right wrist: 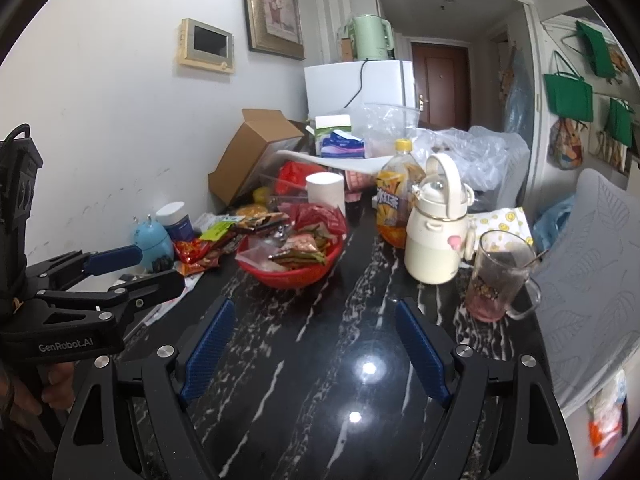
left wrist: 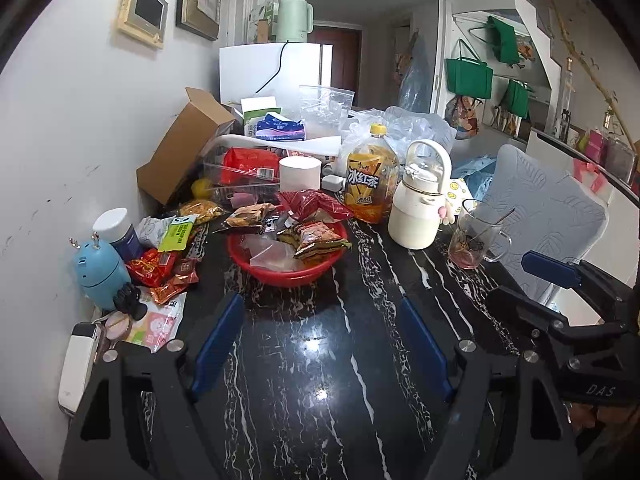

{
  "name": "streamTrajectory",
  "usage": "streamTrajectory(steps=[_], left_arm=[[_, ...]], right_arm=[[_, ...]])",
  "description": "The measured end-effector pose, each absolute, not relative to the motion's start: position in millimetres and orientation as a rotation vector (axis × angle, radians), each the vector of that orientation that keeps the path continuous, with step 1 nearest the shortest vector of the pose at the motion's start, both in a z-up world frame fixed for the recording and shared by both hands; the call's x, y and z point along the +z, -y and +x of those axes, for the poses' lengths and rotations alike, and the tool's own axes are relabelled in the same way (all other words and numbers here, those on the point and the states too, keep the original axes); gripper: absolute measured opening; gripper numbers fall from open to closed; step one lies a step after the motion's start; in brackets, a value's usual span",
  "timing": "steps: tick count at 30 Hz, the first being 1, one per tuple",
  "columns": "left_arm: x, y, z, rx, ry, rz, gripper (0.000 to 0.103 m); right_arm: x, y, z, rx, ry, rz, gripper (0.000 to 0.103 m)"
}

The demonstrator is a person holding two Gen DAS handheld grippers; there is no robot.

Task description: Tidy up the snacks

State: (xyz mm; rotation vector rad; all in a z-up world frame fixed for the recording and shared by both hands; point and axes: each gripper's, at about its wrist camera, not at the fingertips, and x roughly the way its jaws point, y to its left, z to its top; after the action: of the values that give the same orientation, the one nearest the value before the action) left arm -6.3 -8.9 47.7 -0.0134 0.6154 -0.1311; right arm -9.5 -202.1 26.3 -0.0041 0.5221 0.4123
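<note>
A red basket [left wrist: 280,272] [right wrist: 292,276] heaped with snack packets stands on the black marble table [left wrist: 320,360]. More loose snack packets [left wrist: 164,268] [right wrist: 200,250] lie to its left by the wall. My left gripper [left wrist: 320,312] is open and empty above the table, short of the basket. My right gripper [right wrist: 314,316] is open and empty too, also short of the basket. The right gripper shows at the right edge of the left wrist view [left wrist: 532,280]. The left gripper shows at the left edge of the right wrist view [right wrist: 160,268].
An iced tea bottle [left wrist: 370,178], a cream kettle jug [left wrist: 420,204] and a glass mug [left wrist: 474,236] stand right of the basket. A blue gadget [left wrist: 100,272], a jar [left wrist: 118,228], a cardboard box [left wrist: 184,148] and a clear bin [left wrist: 240,172] crowd the left and back.
</note>
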Motion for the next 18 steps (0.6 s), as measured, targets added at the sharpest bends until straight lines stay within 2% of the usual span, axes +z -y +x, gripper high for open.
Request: streamTrajectory(steps=[18], left_arm=[[49.1, 4.4, -10.9, -0.114, -0.607, -0.018, 0.079]], right_arm=[[20.4, 198.1, -8.6, 0.416, -0.547, -0.024, 0.083]])
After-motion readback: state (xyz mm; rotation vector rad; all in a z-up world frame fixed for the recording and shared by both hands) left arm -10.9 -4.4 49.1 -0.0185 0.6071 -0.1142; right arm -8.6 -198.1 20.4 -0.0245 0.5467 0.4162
